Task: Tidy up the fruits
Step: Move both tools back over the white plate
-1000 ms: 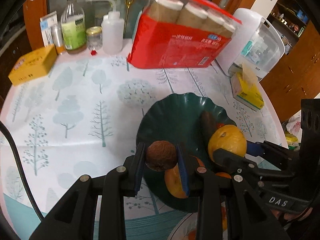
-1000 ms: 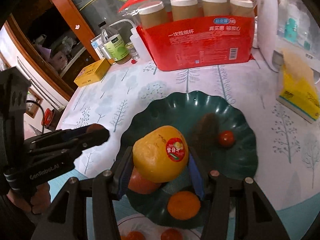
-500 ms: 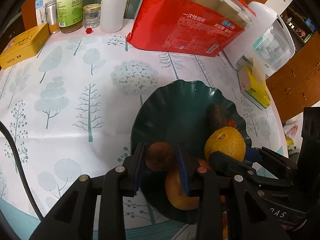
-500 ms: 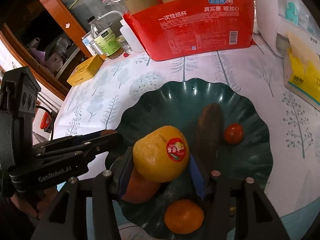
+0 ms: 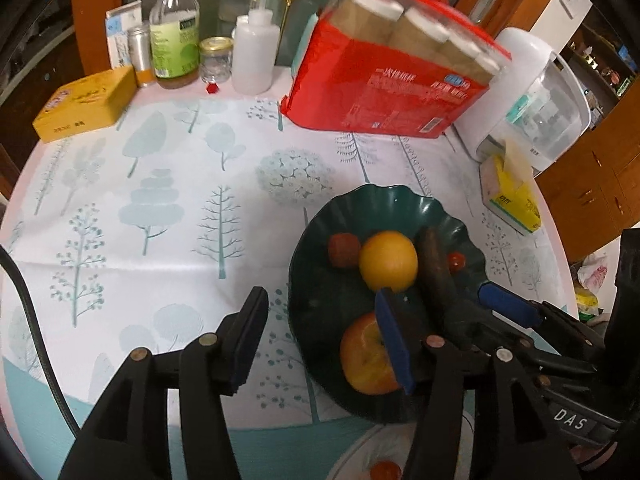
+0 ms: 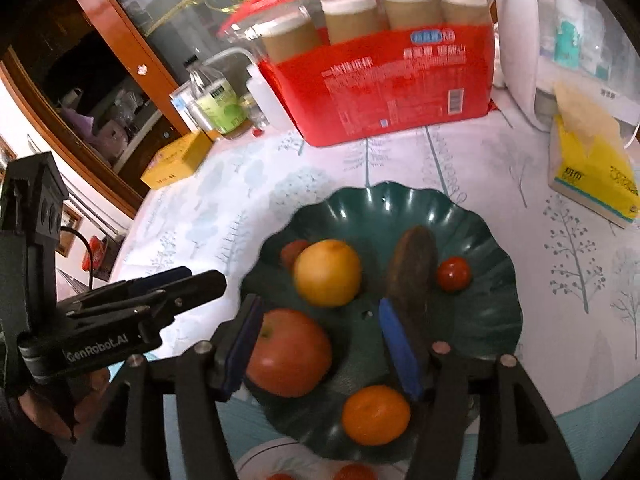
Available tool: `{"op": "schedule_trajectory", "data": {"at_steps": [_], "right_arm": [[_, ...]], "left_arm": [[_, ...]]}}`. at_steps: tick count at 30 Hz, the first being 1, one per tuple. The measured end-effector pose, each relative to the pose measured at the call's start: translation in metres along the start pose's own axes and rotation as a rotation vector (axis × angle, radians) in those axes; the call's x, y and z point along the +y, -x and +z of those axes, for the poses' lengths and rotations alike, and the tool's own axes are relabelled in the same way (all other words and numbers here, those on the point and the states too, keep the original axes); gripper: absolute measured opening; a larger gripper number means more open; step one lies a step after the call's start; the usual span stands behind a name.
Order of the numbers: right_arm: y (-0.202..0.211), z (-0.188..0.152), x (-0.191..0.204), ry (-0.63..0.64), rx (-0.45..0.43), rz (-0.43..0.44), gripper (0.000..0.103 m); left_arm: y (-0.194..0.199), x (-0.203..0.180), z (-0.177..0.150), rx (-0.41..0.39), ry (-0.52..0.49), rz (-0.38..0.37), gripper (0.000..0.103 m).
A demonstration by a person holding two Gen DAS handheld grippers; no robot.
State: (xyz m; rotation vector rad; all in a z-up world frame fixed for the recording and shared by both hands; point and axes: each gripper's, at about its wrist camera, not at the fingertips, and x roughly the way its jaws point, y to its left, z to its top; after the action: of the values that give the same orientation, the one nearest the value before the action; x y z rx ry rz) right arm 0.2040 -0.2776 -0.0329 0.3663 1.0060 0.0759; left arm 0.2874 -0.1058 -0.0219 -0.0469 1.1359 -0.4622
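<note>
Green dish (image 6: 492, 240): holds yellow citrus (image 6: 327, 272), apple (image 6: 290, 352), orange (image 6: 376, 414), tomato (image 6: 453, 273) (mostly filled).
Left gripper (image 5: 320, 340): jaws just spread, empty.
Right gripper (image 6: 320, 344): jaws just spread, empty.
Left: fruit on white plate (image 6: 256, 458).

At the top centre you see a red pack of paper cups (image 5: 384, 92). A yellow box (image 5: 82, 104) sits upper left, beside bottles (image 5: 176, 40); a tissue box (image 5: 510, 196) lies right.
</note>
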Motion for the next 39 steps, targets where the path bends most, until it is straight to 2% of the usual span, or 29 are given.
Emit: {"op": "schedule_trajectory", "data": {"at_steps": [4, 12, 20, 29, 39], "right_arm": [[0.023, -0.005, 0.012, 0.022, -0.033, 0.007, 0.061], [0.073, -0.025, 0.023, 0.031, -0.103, -0.013, 0.061], [0.107, -0.064, 0.031, 0.03, -0.157, -0.041, 0.061], [0.12, -0.124, 0.04, 0.025, -0.179, -0.079, 0.061], [0.124, -0.189, 0.052, 0.02, -0.257, -0.107, 0.061]], "left_arm": [[0.025, -0.004, -0.012, -0.025, -0.003, 0.002, 0.059], [0.069, -0.008, -0.046, -0.056, -0.017, -0.022, 0.059], [0.096, -0.006, -0.082, -0.06, -0.038, -0.043, 0.059], [0.106, 0.001, -0.115, -0.03, -0.056, -0.06, 0.059], [0.088, 0.001, -0.144, 0.061, -0.136, -0.062, 0.059]]}}
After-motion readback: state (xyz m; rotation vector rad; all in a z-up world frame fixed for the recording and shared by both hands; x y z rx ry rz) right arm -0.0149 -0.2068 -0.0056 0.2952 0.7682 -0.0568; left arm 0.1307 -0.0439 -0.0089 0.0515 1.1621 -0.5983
